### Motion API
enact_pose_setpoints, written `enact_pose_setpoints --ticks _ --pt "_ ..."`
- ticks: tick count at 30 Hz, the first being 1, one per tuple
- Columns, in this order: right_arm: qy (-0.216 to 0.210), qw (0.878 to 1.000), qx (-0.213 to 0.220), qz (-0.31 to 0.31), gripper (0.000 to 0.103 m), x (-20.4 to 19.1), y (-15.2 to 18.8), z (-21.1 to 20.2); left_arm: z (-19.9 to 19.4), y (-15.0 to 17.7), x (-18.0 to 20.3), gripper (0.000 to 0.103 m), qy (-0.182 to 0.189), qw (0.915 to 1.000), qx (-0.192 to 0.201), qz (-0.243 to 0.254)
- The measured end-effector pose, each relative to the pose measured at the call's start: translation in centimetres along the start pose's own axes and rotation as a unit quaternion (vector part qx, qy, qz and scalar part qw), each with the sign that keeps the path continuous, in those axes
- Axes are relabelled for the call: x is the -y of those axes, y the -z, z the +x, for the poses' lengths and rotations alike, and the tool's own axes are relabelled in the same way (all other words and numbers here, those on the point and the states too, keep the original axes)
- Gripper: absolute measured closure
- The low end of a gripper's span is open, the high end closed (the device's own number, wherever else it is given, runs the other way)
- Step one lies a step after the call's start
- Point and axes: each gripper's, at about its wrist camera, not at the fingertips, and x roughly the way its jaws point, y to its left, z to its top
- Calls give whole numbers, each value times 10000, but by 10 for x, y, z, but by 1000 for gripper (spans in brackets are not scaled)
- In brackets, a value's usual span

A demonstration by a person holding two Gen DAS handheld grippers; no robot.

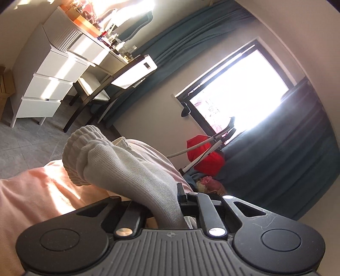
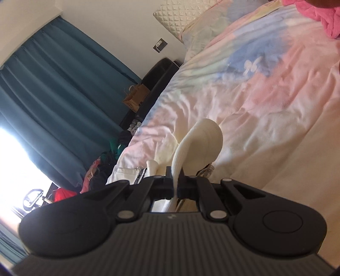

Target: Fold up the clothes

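Observation:
My left gripper (image 1: pixel 167 201) is shut on a white ribbed sock (image 1: pixel 119 163); the sock's cuff end sticks out ahead of the jaws, bunched and lifted above the pink bedding (image 1: pixel 42 186). My right gripper (image 2: pixel 175 184) is shut on a cream sock (image 2: pixel 201 140), pinched thin between the jaws, with its rounded toe end curling forward over the pastel bedspread (image 2: pixel 265 95). Whether both grippers hold the same sock cannot be told.
A white garment with a zipper (image 2: pixel 131 174) lies on the bed edge by the right gripper. White drawers (image 1: pixel 48 70) and a dark chair (image 1: pixel 89 95) stand left. Teal curtains (image 1: pixel 286 152), a bright window and a red bag (image 1: pixel 204 157) are ahead. A pink blanket (image 2: pixel 318 17) lies far right.

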Motion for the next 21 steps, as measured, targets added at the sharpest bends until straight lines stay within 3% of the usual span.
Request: enact_pose_setpoints --ticks 5,13,16,21 --pt "-102 9965 76 -830 98 -60 -9 28 37 -21 21 93 18 10000 19 55" --pt "-200 9842 -9 -1757 98 -189 -2 173 181 -44 47 93 -281 9985 -90 454" --pt "-42 9783 -18 -2072 98 -222 21 241 246 -40 45 92 -650 9957 -321 570" --pt "293 9655 -451 -2548 97 -228 64 335 330 -17 26 90 -1451 9820 -882 830"
